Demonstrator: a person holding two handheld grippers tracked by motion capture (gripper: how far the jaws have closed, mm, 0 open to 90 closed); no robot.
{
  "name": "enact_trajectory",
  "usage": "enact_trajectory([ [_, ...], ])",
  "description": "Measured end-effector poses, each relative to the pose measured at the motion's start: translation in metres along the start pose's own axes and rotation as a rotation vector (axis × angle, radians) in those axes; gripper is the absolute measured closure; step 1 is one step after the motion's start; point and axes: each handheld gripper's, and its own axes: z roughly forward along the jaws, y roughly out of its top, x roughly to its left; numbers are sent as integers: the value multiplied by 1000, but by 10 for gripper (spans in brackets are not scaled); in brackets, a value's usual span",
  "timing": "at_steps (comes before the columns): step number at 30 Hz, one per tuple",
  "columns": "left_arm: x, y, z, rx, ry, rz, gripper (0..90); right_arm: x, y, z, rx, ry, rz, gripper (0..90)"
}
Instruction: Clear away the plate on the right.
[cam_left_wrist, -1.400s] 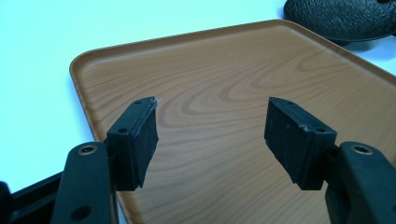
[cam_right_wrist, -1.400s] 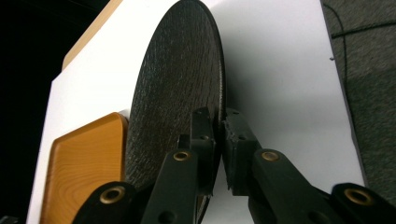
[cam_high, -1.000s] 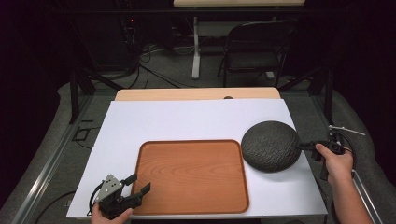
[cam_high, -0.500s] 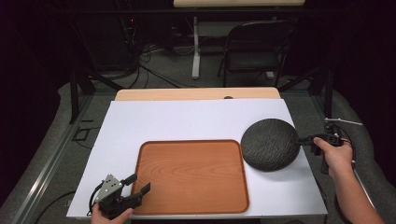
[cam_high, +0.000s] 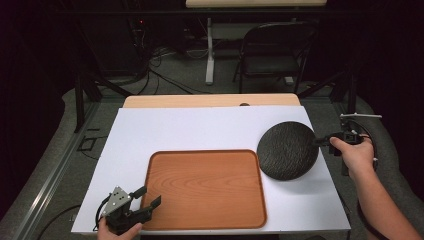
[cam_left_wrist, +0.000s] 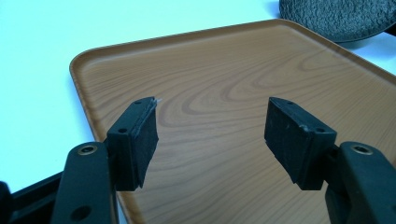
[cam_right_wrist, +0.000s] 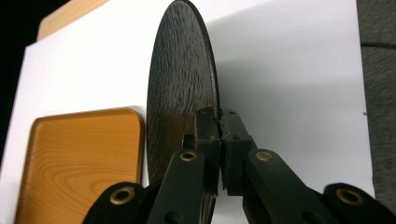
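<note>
A round black plate (cam_high: 287, 149) with a rough wood-grain surface hangs over the right side of the white table top. My right gripper (cam_high: 321, 142) is shut on its right rim, held by a hand at the table's right edge. In the right gripper view the plate (cam_right_wrist: 180, 98) appears edge-on, its rim pinched between the two jaws of the right gripper (cam_right_wrist: 219, 128). A brown wooden tray (cam_high: 205, 184) lies flat at the front middle, just left of the plate. My left gripper (cam_high: 147, 196) hovers open at the tray's front left corner, and the left gripper view puts the tray (cam_left_wrist: 224, 93) beyond the open left gripper (cam_left_wrist: 210, 130).
A white board (cam_high: 200, 127) covers the table, with bare room behind and left of the tray. A wooden table edge (cam_high: 210, 101) runs along the back. A folding chair (cam_high: 275, 50) and cables stand on the floor beyond.
The right hand has drawn the plate slightly to the right and back, away from the tray. The left gripper has stayed where it was.
</note>
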Motion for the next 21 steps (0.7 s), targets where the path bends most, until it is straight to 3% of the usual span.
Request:
enact_trajectory([
  [10, 1, 0, 0, 1, -2, -2, 344, 25, 15, -1, 40, -65, -65, 878],
  [21, 1, 0, 0, 1, -3, -6, 344, 41, 26, 0, 70, -97, -66, 877],
])
